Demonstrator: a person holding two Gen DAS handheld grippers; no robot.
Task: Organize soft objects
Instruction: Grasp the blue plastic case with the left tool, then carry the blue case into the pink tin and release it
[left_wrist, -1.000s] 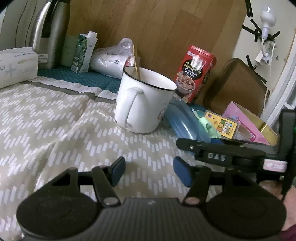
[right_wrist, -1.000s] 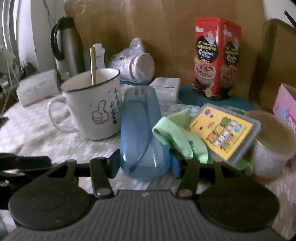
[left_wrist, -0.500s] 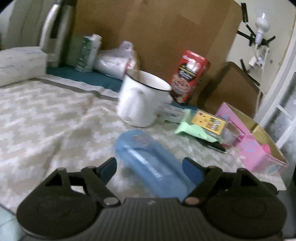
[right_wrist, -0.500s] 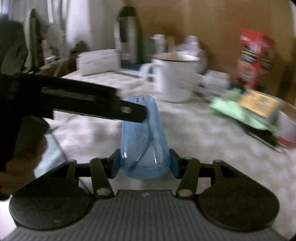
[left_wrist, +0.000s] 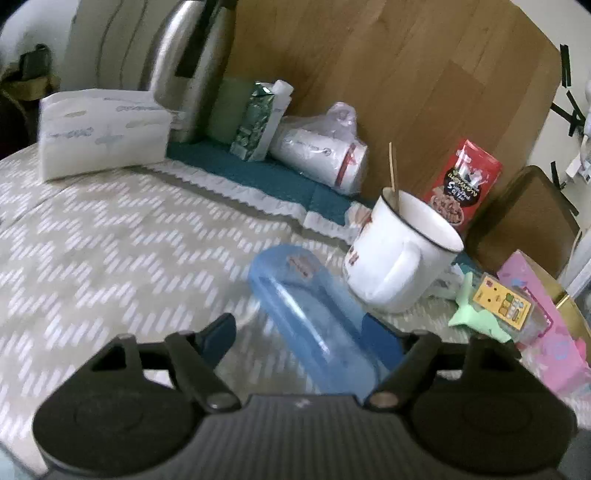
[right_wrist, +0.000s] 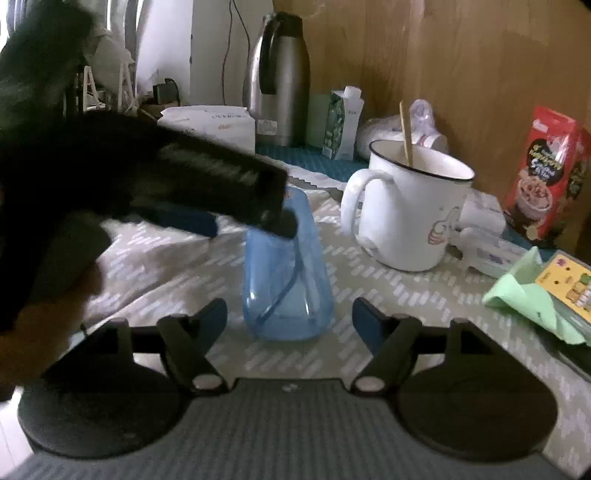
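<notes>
A translucent blue plastic case (right_wrist: 286, 280) lies on the patterned tablecloth (left_wrist: 92, 240). My right gripper (right_wrist: 289, 317) is open, its blue pads either side of the case's near end without touching it. My left gripper (left_wrist: 308, 332) is open too, and the case (left_wrist: 314, 314) lies slanted between its pads. In the right wrist view the left gripper (right_wrist: 236, 218) hangs dark and blurred over the case's far end. A green cloth (right_wrist: 524, 299) lies at the right under a yellow packet (right_wrist: 569, 284).
A white enamel mug (right_wrist: 410, 206) with a stick in it stands just right of the case. A red box (right_wrist: 546, 170), steel thermos (right_wrist: 279, 77), green carton (right_wrist: 341, 125), tissue pack (left_wrist: 103, 129) and bagged cups (left_wrist: 321, 155) line the back. A pink box (left_wrist: 546, 325) sits far right.
My right gripper carried the blue case left, away from the green cloth, set it on the tablecloth and opened. My left gripper moved over the case's far end.
</notes>
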